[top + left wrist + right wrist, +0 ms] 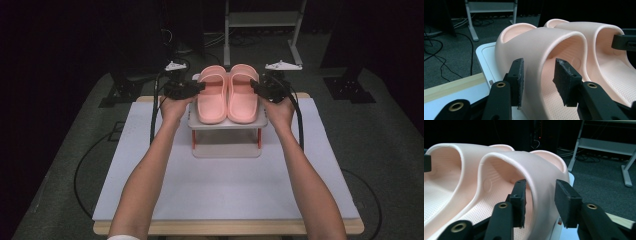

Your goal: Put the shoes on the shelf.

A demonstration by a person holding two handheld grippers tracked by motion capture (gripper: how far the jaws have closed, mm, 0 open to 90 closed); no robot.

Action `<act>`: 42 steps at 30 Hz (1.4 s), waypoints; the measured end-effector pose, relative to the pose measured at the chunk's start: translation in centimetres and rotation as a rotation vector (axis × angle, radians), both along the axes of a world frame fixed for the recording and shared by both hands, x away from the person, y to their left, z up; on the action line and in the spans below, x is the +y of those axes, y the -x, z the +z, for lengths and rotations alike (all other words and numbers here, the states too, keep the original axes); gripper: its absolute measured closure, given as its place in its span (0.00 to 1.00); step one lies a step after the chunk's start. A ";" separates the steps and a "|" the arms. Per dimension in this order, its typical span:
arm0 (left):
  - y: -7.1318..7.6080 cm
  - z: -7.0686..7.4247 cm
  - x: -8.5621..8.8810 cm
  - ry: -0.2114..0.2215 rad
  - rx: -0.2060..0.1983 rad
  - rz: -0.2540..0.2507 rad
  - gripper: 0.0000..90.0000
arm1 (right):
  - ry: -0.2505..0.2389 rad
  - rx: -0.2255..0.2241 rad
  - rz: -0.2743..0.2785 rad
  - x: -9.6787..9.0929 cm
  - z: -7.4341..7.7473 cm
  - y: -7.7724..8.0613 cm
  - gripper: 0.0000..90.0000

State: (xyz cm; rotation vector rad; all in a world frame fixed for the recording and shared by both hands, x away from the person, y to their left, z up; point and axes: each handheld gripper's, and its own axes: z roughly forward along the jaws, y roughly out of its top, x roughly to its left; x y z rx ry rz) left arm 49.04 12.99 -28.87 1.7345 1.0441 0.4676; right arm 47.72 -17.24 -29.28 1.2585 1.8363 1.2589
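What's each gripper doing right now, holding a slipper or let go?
Left gripper: open, jaws astride the left slipper's strap side, pads not pressing.
Right gripper: open, jaws astride the right slipper's strap side, pads clear.

Bright lit tabletop, dark murky surroundings, soft shadows, slightly blurred close-ups

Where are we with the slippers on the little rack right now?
Done: both pink slippers sit side by side on the top shelf of the white rack. In hand: the left tongs straddle the outer strap wall of the left slipper, the right tongs that of the right slipper; pads look slightly off the strap, jaws parted. Left: the tongs are not yet clear of the slippers.
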 end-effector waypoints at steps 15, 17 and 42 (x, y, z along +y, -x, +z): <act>1.8 0.4 0.1 -0.003 -0.028 -0.030 0.63 | -0.019 -0.015 0.033 -1.2 0.4 1.9 0.64; 2.0 0.2 0.2 0.000 -0.032 -0.037 0.63 | -0.021 -0.012 0.040 -1.3 0.3 2.2 0.64; 4.1 -0.2 0.8 0.008 -0.053 -0.084 0.60 | -0.041 -0.005 0.092 -2.5 0.0 4.6 0.60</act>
